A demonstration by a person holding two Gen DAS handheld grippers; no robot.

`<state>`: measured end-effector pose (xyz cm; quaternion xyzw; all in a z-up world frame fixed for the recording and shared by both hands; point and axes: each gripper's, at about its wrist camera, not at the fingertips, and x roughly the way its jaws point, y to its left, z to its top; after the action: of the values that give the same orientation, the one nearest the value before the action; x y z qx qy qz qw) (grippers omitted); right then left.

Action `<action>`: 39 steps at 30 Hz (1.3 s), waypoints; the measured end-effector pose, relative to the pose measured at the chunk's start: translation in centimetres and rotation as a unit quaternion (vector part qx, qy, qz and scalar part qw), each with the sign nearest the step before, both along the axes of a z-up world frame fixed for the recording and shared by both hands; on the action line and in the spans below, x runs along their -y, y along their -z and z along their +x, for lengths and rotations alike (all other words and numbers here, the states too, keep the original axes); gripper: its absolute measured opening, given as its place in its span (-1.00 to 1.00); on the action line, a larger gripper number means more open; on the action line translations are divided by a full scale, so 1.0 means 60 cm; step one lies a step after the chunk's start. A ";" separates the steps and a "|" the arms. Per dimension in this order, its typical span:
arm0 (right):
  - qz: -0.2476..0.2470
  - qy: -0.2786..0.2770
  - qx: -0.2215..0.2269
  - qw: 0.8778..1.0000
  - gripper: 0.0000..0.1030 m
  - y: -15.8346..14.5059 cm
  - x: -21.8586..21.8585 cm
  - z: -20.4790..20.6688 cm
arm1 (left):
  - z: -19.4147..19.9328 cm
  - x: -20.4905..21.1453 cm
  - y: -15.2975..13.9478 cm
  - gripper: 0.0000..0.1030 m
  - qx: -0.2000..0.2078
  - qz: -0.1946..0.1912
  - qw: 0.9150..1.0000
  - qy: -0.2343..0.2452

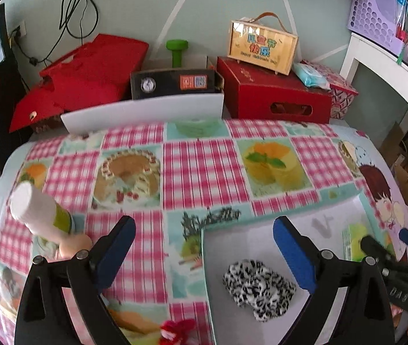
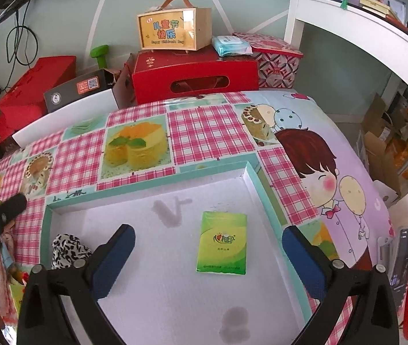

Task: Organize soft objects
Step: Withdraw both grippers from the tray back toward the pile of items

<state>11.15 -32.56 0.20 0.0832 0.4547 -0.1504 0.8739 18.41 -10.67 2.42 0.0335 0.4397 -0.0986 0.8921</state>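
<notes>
Both hand-held grippers gape wide and empty — left hand-held gripper [image 1: 204,247] above the spotted scrunchie [image 1: 257,286] at lower centre, right hand-held gripper [image 2: 208,258] over the green tissue pack [image 2: 222,244] mid-frame, both inside the white box [image 2: 250,169] — next, I'd say, lift straight clear.

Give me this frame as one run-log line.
left gripper: open, empty | right gripper: open, empty | box: holds leopard-print scrunchie, green tissue pack | red item: outside box

Both wrist views downward, sharing tray [image 1: 208,258]
</notes>
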 end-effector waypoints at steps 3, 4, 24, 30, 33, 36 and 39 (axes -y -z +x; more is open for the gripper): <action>0.003 -0.004 0.001 1.000 1.00 -0.002 -0.001 0.000 | 0.014 -0.001 -0.016 0.87 0.013 -0.005 1.000 -0.006; 0.004 -0.005 0.002 1.000 1.00 -0.003 -0.001 0.000 | 0.018 -0.002 -0.021 0.87 0.019 -0.009 1.000 -0.009; 0.029 -0.034 0.067 0.997 1.00 -0.068 -0.051 0.008 | 0.004 -0.089 -0.061 0.88 0.006 -0.056 0.996 -0.065; 0.034 -0.068 0.092 0.993 1.00 -0.092 -0.086 0.011 | -0.016 -0.177 -0.071 0.87 -0.003 -0.047 0.992 -0.121; 0.045 -0.092 0.101 0.990 1.00 -0.099 -0.111 0.014 | -0.029 -0.227 -0.079 0.87 0.002 -0.044 0.987 -0.156; 0.075 -0.122 0.109 0.984 1.00 -0.106 -0.139 0.018 | -0.046 -0.278 -0.084 0.87 0.003 -0.054 0.981 -0.189; 0.086 -0.144 0.108 0.980 1.00 -0.105 -0.167 0.021 | -0.061 -0.309 -0.083 0.87 0.002 -0.059 0.977 -0.206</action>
<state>12.39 -22.52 6.49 0.1072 0.3765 0.0268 0.9198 14.75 7.85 7.41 -0.1103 0.4288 0.0621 0.8945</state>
